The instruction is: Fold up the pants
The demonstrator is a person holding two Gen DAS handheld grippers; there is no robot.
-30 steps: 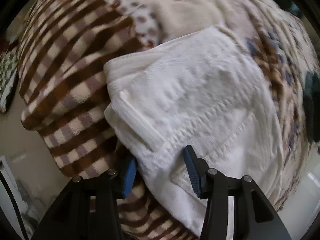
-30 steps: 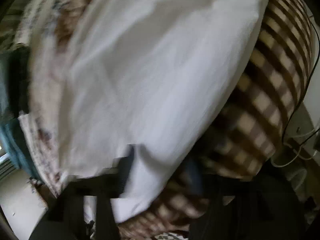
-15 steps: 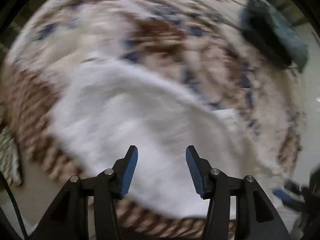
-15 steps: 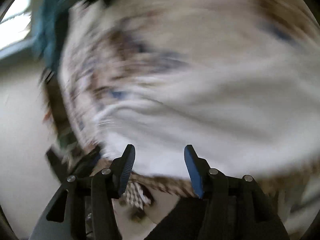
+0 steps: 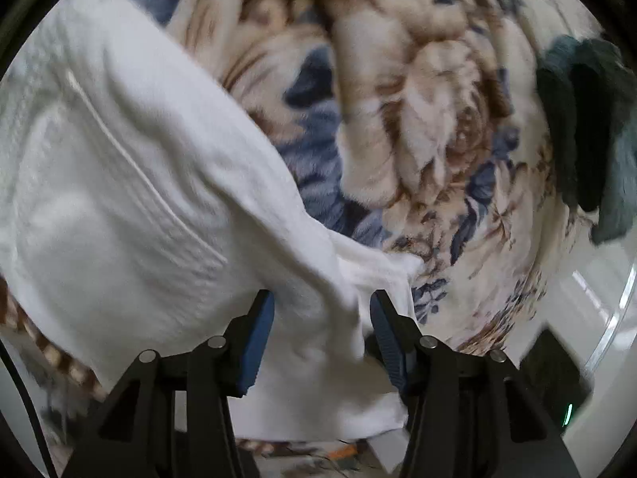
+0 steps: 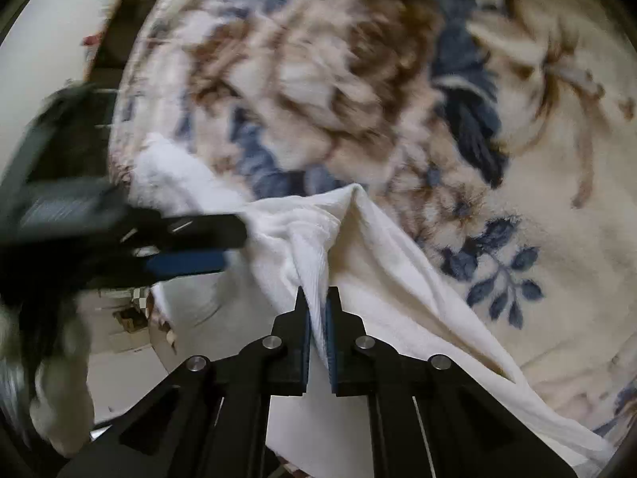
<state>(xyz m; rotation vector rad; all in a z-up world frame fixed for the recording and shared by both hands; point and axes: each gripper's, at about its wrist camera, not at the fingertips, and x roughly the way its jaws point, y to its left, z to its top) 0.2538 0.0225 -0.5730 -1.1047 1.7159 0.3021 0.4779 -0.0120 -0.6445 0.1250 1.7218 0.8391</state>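
Note:
The white pants [image 5: 119,199] lie across a floral blanket [image 5: 418,119], filling the left half of the left wrist view. My left gripper [image 5: 320,298] stands open, with a bunched ridge of the pants between its blue pads [image 5: 258,330]. In the right wrist view, my right gripper [image 6: 318,294] is shut on a raised fold of the white pants [image 6: 398,298], the cloth pinched thin between the pads. From that pinch the fabric peaks upward. The left gripper [image 6: 233,245] comes in from the left, its tips at the edge of the cloth.
A dark teal garment [image 5: 589,127] lies at the blanket's right edge. A brown checked blanket [image 5: 40,346] shows under the pants at lower left. Pale floor [image 5: 577,298] lies beyond the bed's edge. The floral blanket [image 6: 358,59] fills the upper part of the right wrist view.
Both views swung from the checked blanket over to the floral one. My right gripper rolled, opened wide, then shut on a fold of the pants. My left gripper travelled along the pants, still open.

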